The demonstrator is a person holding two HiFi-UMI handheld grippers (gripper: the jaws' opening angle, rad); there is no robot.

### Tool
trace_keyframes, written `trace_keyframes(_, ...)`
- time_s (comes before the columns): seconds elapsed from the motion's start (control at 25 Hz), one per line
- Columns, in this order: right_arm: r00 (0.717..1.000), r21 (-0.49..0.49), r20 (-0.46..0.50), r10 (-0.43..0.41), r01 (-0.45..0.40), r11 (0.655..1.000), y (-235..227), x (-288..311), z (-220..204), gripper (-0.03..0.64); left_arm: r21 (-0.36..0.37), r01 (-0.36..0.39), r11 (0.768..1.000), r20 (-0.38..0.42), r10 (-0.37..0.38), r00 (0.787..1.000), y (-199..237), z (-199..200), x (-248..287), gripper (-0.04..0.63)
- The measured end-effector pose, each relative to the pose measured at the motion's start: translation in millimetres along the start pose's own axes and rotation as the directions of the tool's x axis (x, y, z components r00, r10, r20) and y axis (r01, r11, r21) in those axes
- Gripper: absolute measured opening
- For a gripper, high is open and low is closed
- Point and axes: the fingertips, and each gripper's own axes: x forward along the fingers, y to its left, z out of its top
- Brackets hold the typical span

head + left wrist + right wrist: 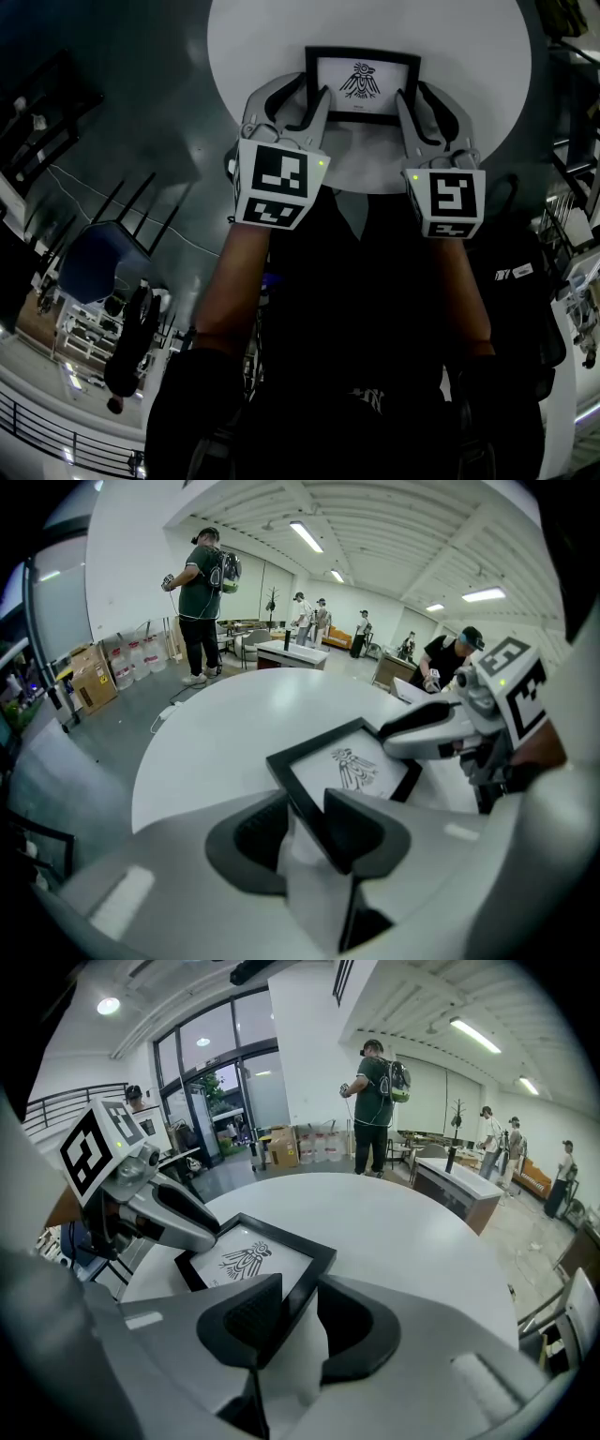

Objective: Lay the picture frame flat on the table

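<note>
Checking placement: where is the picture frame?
Head view: the picture frame lies on the table's near side, between the left gripper and right gripper, whose open jaws straddle its sides.

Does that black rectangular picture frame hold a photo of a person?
No, the black rectangular picture frame holds a black bird-like drawing on white paper.

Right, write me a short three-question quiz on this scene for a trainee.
1. True or false: the picture frame stands upright on the table.
2. The table top is: A square, B round, C triangular.
3. What lies between the jaws of the left gripper?

Key: 1 false, it lies flat; 2 B; 3 the picture frame's side edge.
</note>
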Motion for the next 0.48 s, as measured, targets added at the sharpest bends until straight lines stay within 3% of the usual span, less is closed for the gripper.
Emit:
trace_keyframes(0.28,1.0,-0.022,0.022,0.006,-0.006,1.0,-4,-13,18,0.121,0.009,-0.012,1.0,-0.008,0.012,1.0,4,7,-12,0.135)
trace_keyframes(0.48,0.996,-0.043,0.085,0.021,-0.017,0.999,-6,-32,51,0.104,-0.028,-0.012,1.0,0.069,0.014,0.998,11,32,-38,0.135)
